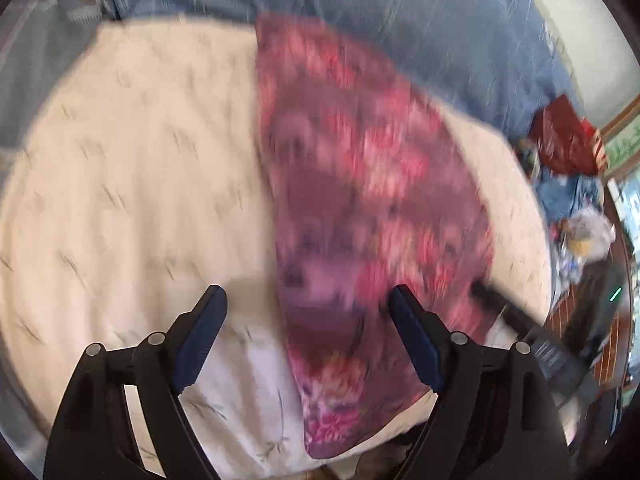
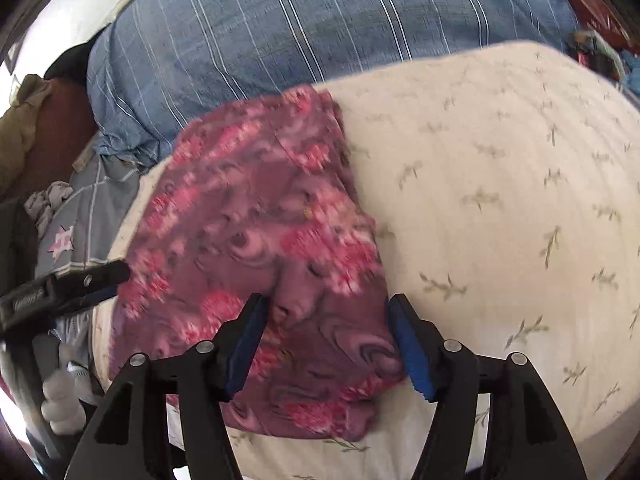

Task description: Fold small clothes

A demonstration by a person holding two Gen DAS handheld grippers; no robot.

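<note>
A small purple garment with pink flowers (image 1: 360, 208) lies flat on a cream quilted cushion (image 1: 132, 168); it also shows in the right wrist view (image 2: 256, 232). My left gripper (image 1: 308, 300) is open and empty, just above the garment's left edge. My right gripper (image 2: 324, 308) is open and empty, over the garment's near right corner. The right gripper's black body shows in the left wrist view (image 1: 532, 332) at the garment's right edge. The left gripper shows at the left of the right wrist view (image 2: 72, 280).
A blue striped blanket (image 2: 320, 32) lies behind the cushion (image 2: 500, 200). A heap of red and blue clothes (image 1: 568, 168) sits at the far right. Grey and white cloths (image 2: 64, 208) lie to the left.
</note>
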